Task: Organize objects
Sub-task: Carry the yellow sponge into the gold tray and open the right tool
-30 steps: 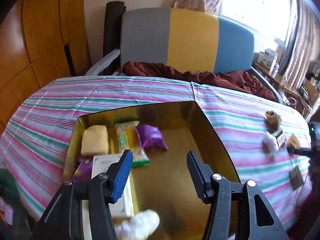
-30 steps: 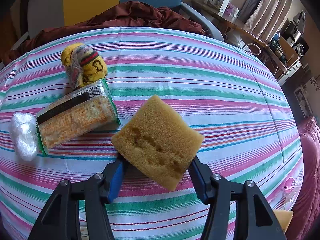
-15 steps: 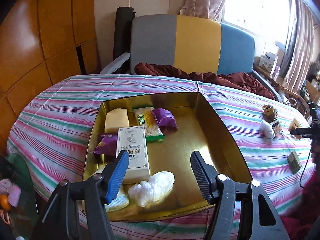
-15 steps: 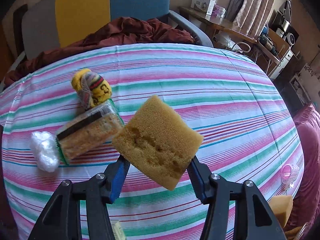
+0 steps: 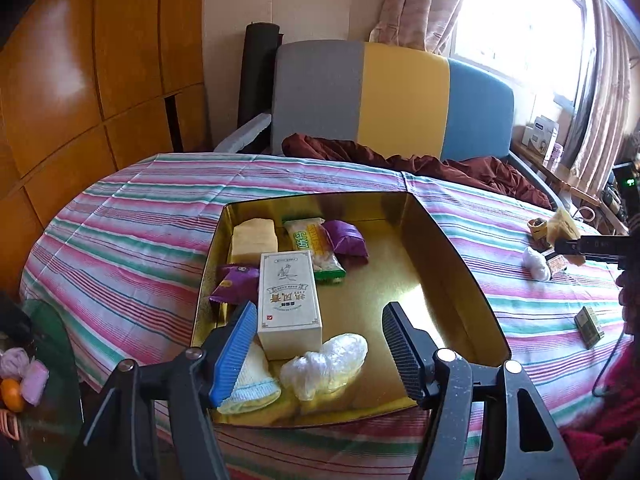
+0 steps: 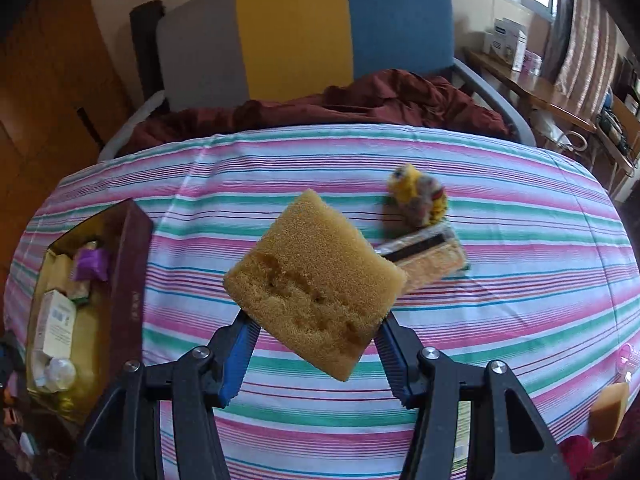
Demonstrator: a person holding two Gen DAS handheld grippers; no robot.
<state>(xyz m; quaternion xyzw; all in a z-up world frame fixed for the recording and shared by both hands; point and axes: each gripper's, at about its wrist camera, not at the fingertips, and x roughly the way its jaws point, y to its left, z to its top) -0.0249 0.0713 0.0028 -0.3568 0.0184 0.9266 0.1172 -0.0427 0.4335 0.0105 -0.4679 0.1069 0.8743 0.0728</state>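
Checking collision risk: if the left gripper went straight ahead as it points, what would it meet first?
Probably the gold box's bare floor, just beyond the clear plastic bag; the open left gripper holds nothing. Depth is uncertain.

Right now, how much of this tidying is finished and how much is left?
Partly done. The gold box already holds a white carton, snack packets and a plastic wad. The right hand-held gripper is carrying a sponge. A cracker pack, a yellow toy and another sponge still lie on the tablecloth. The left hand-held gripper is open.
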